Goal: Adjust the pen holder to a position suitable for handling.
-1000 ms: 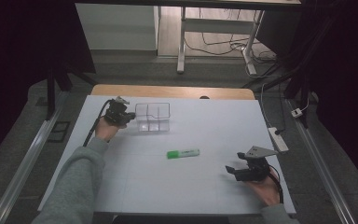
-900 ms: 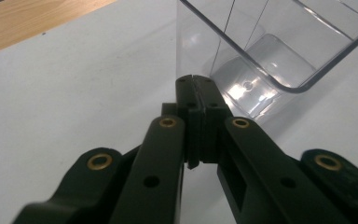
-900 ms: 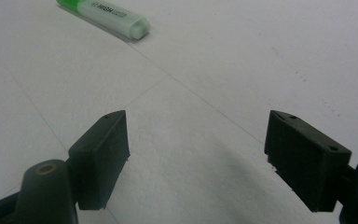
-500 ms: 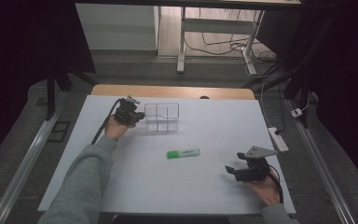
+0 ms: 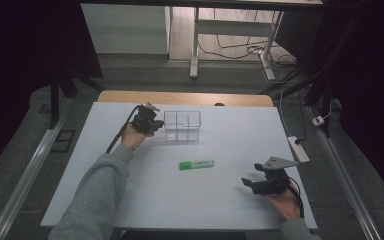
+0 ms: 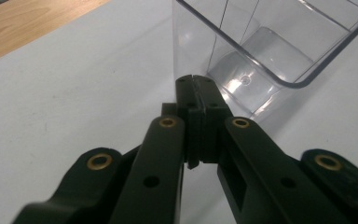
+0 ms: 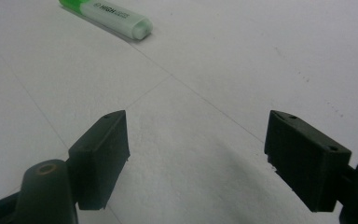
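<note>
A clear plastic box (image 5: 182,126) with compartments stands at the back of the white table (image 5: 130,200). My left gripper (image 5: 155,125) is shut with nothing in it, its tips right at the box's left wall. In the left gripper view the shut gripper (image 6: 197,81) meets the clear box (image 6: 261,42) at a lower corner. A green highlighter (image 5: 196,164) lies flat in the table's middle. My right gripper (image 5: 246,182) rests open near the front right. In the right gripper view the open gripper (image 7: 205,154) points toward the highlighter (image 7: 107,14), well short of it.
A wooden strip (image 5: 185,97) runs along the table's far edge. A white power strip (image 5: 298,148) lies off the right edge. Metal rails (image 5: 25,175) flank the table, and desk legs and cables stand on the floor beyond.
My left gripper has moved to the right along the back of the table, and the clear box has slid right ahead of it. The right gripper and the highlighter have stayed put.
</note>
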`<action>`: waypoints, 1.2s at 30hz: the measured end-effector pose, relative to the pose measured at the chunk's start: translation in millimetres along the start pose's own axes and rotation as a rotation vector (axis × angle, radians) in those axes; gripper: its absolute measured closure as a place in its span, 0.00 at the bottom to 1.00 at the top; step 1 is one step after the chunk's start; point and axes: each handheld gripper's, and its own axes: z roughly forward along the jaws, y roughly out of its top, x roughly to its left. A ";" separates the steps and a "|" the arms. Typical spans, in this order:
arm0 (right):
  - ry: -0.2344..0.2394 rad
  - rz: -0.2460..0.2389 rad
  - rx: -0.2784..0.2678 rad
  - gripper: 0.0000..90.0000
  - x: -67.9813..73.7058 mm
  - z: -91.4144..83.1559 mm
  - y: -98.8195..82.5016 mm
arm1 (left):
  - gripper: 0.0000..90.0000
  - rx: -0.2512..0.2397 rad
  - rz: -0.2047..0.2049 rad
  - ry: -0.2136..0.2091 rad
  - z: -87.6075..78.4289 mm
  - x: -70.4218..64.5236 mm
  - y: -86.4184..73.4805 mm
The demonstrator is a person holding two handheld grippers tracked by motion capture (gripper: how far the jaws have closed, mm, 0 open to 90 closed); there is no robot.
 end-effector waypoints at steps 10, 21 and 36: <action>0.002 -0.004 0.008 0.24 -0.3 0.6 -0.6 | 0.99 -0.003 0.003 -0.008 9.3 -7.5 8.4; 0.001 -0.002 0.004 0.24 -0.5 -1.0 -1.3 | 0.99 -0.015 0.024 0.015 3.6 -8.4 7.8; -0.004 -0.005 -0.002 0.24 0.3 -2.8 -0.3 | 0.99 -0.074 0.101 0.037 -58.8 -15.2 -39.1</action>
